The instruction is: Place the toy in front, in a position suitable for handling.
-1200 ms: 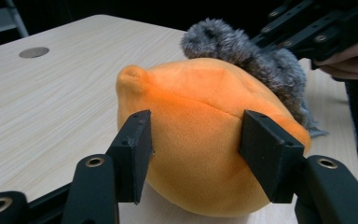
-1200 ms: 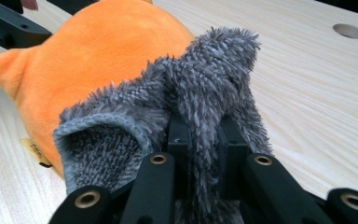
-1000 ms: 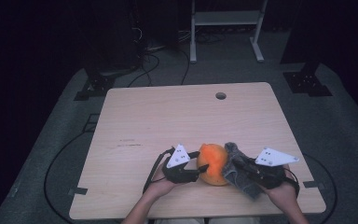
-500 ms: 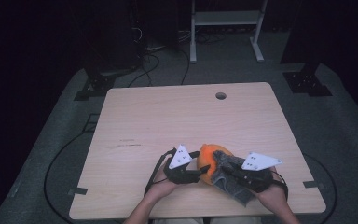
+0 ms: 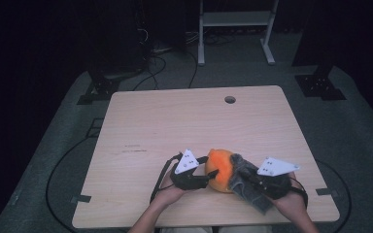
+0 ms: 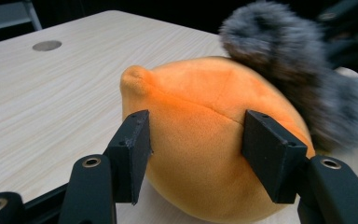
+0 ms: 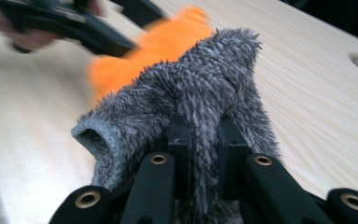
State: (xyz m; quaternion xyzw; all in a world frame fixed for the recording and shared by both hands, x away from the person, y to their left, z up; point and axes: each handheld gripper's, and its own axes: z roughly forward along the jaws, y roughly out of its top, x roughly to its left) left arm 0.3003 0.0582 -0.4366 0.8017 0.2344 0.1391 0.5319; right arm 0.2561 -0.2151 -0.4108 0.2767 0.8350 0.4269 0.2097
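Right now my left gripper has its jaws spread around the orange plush toy, one pad on each flank; in the left gripper view the pads sit against the plush on both sides, though I cannot tell how hard they press. The toy rests on the tabletop near the front edge, between my two hands. My right gripper has its jaws pinched nearly together on a fold of the grey fuzzy cloth, and in the right gripper view the fabric bunches up out of the narrow gap and drapes forward. The far end of the cloth lies against the right side of the toy, touching it. In the left gripper view the grey pile sits over the toy's upper far side.
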